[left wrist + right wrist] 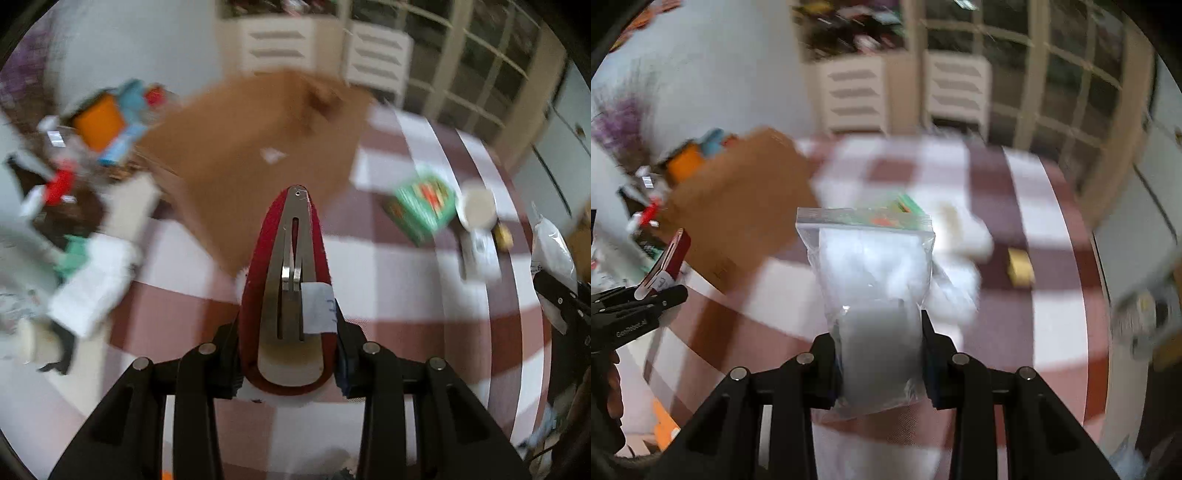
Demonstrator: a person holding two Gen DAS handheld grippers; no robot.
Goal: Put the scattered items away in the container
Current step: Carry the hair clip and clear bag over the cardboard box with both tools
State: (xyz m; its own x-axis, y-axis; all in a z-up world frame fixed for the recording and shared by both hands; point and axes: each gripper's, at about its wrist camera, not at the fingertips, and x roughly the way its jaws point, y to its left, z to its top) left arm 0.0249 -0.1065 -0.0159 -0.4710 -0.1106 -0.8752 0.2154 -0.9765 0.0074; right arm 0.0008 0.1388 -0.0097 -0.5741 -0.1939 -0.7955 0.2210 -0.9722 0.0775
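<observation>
My left gripper is shut on a red snap hair clip with a metal face and a small white tag, held up above the checked tablecloth. My right gripper is shut on a clear zip bag holding white fluffy stuff. A brown cardboard box lies ahead of the clip; in the right wrist view the box is to the left of the bag. That view also shows the left gripper with the clip at the left edge.
A green packet, a white round cup, a small white item and a yellow piece lie on the cloth at the right. A cluttered pile with orange and blue things sits left of the box. White drawers stand behind.
</observation>
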